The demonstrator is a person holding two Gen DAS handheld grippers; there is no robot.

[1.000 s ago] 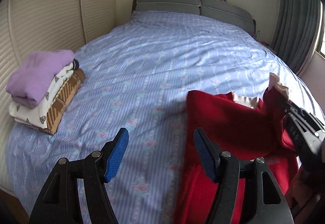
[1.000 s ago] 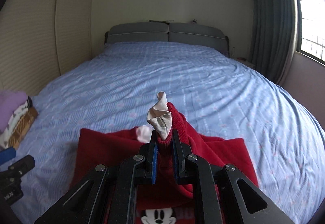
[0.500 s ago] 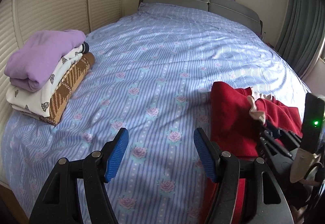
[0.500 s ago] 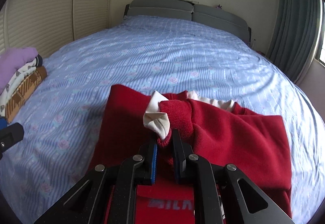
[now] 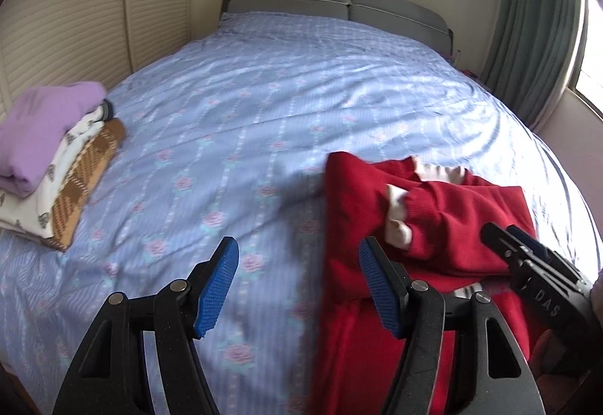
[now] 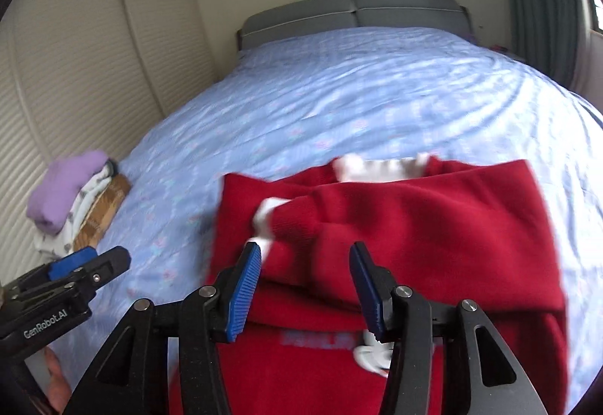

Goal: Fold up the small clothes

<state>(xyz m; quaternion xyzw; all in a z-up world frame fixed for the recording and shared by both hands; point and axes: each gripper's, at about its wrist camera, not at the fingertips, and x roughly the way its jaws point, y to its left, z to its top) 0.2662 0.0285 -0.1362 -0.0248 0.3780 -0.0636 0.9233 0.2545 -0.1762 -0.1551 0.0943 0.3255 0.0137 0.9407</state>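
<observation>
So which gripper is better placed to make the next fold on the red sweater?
Probably the right gripper: it hangs over the red sweater, jaws opening off the sleeve. The left gripper is open over bare bedsheet.

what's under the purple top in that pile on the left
Under the purple top lie a white printed garment and a brown checked one, on the bed sheet. Their covered parts are hidden.

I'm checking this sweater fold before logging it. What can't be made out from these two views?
- Print on the red sweater: right wrist view, blurred and partly behind the right gripper, whose jaws are opening with nothing pinched.
- Sweater's near hem: cut off by the bottom edge in both views.
- Folded stack: layers under the purple top mostly covered; left wrist view.
- Left gripper: open, over the bedsheet.
</observation>
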